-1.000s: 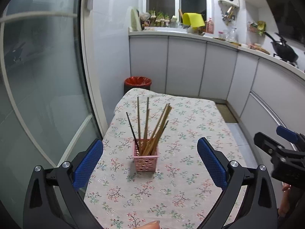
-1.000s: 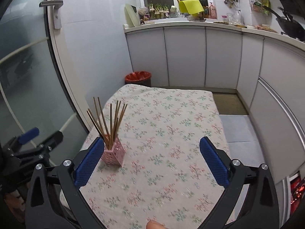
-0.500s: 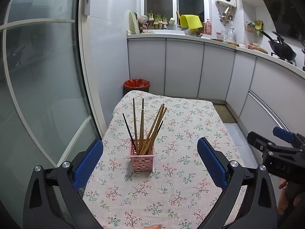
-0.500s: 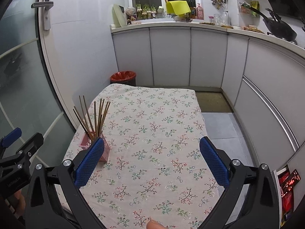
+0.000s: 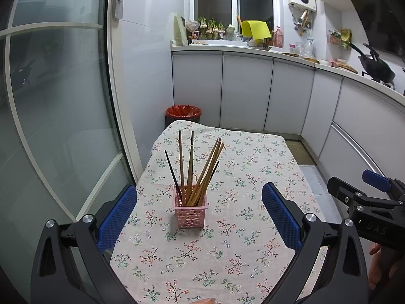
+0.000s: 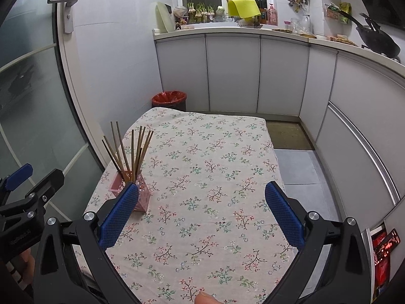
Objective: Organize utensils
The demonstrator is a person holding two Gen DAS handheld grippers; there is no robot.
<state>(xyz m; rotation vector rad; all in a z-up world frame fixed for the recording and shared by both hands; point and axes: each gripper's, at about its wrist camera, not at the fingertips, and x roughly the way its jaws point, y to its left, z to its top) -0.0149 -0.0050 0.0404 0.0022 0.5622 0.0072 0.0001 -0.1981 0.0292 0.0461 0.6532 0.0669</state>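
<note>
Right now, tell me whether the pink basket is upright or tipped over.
Upright. The pink basket stands flat on the floral tablecloth, open top up, with the chopsticks standing in it and leaning against its rim.

Pink basket (image 5: 190, 210) stands upright near the table's (image 5: 253, 240) left edge, holding chopsticks (image 5: 200, 169) that fan upward. Left gripper (image 5: 200, 215) gapes wide, empty; right gripper (image 5: 364, 190) beyond the right edge.

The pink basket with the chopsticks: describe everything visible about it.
The small pink plastic basket is square and open-topped, with walls pierced by round holes. It stands upright on the floral tablecloth, nearer the table's left edge by the glass door. It holds a loose bundle of brown wooden chopsticks and two thin black sticks, all leaning and fanned outward. Neither hand-held gripper touches it.
</note>
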